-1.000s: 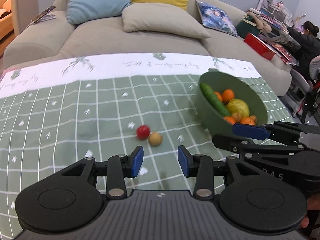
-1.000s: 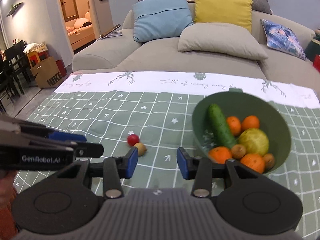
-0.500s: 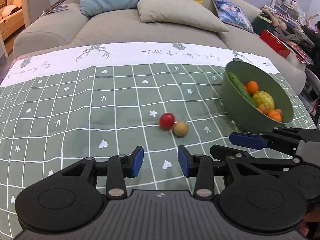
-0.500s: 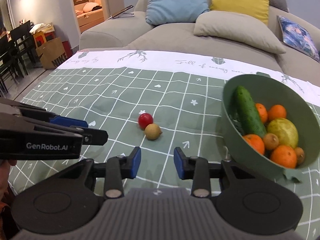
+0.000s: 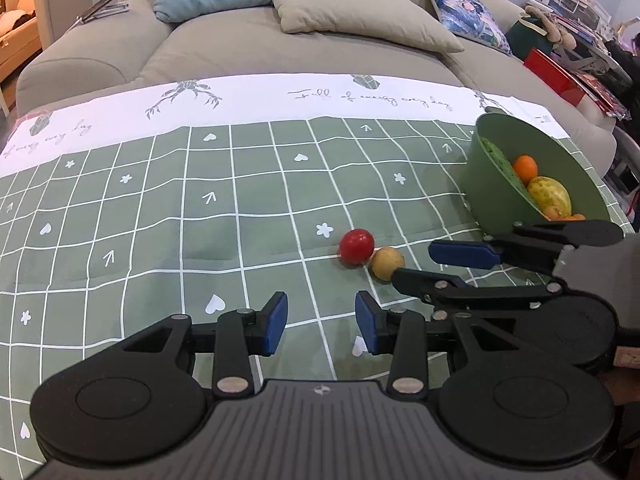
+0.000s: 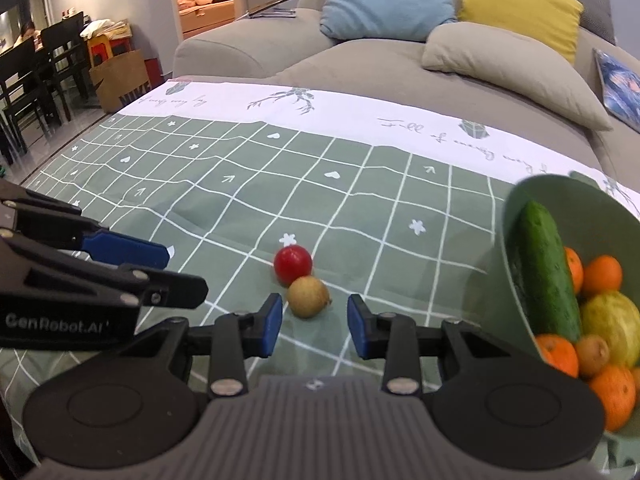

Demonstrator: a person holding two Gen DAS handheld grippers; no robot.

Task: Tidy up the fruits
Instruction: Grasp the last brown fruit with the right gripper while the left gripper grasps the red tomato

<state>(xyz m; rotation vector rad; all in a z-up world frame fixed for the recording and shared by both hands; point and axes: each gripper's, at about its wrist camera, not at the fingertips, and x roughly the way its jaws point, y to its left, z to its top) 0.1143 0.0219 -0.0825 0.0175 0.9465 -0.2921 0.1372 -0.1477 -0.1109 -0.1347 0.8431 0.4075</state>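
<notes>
Although most of the fruit already sits in the green bowl (image 6: 516, 216), two small pieces lie loose on the checked tablecloth (image 6: 224, 216): a red round fruit (image 6: 293, 266) and a tan one (image 6: 308, 297), touching each other, the tan at about five o'clock from the red. In the right wrist view the tan fruit lies just ahead of the right gripper (image 6: 314, 330), a little beyond its blue pads and roughly centred on the gap. The jaws are parted with nothing between them, and they have just been closing to a narrower gap (though one that looks wide enough for the tan fruit). The bowl stands at about three o'clock from the pair, well apart, holding a cucumber (image 6: 540, 272), oranges and a yellow-green fruit.

The left gripper (image 5: 322, 324) hangs near the two fruits, which sit at about one o'clock from it; its jaws are parted and empty as well.

Both loose fruits are probably light, firm and smooth-skinned, and being round they would likely roll at a nudge. A hold across the widest part of the tan fruit, pads either side, seems safest; a pinch above or below that line could squirt it out or knock the red one away.
</notes>
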